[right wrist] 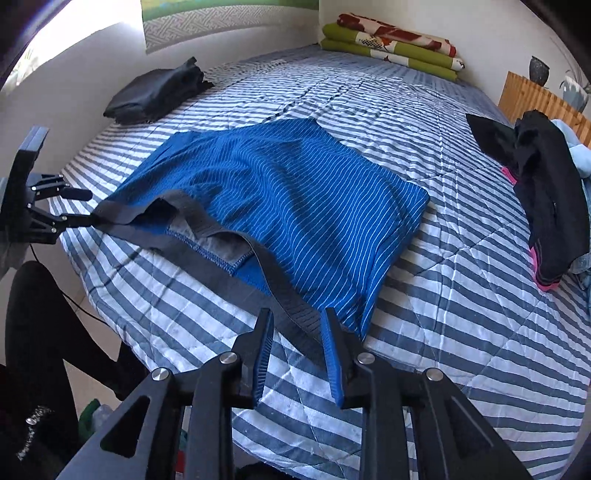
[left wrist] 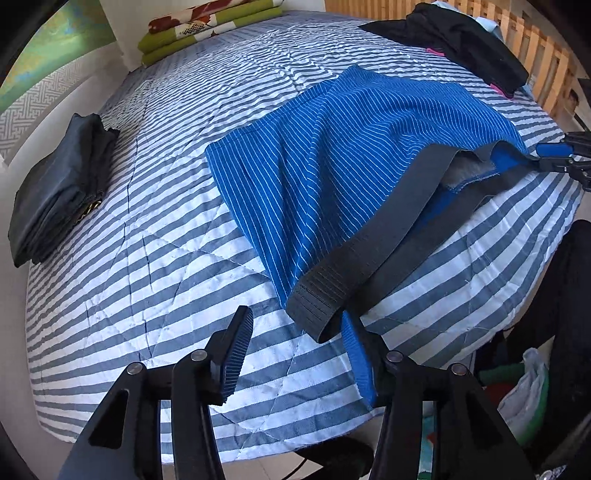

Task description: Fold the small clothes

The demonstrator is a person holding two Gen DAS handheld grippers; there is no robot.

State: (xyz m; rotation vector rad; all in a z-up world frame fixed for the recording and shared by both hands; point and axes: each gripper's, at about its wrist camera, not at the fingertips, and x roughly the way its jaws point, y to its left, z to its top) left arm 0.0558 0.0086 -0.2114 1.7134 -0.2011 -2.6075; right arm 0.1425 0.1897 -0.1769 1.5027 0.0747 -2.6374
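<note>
Blue underpants with thin white stripes (left wrist: pixel 332 155) (right wrist: pixel 295 192) lie spread on the striped quilt (left wrist: pixel 147 258) (right wrist: pixel 443 314). Their grey waistband (left wrist: pixel 369 240) (right wrist: pixel 207 266) faces the near bed edge and gapes open in the middle. My left gripper (left wrist: pixel 295 328) (right wrist: pixel 79 206) is open wide, and one end of the waistband rests against its blue-padded right finger. At the other end of the waistband, my right gripper (right wrist: pixel 297 321) (left wrist: pixel 550 157) is open more narrowly, with the band's corner lying between its fingers.
A folded dark garment stack (left wrist: pixel 62 184) (right wrist: pixel 159 92) sits by the wall. A heap of black clothes with pink trim (left wrist: pixel 461 40) (right wrist: pixel 546 206) lies near the wooden slatted rail (left wrist: pixel 535 59). Folded green blankets (left wrist: pixel 207 26) (right wrist: pixel 391 40) are at the far end. A person's dark-clad leg (right wrist: pixel 37 332) stands by the bed edge.
</note>
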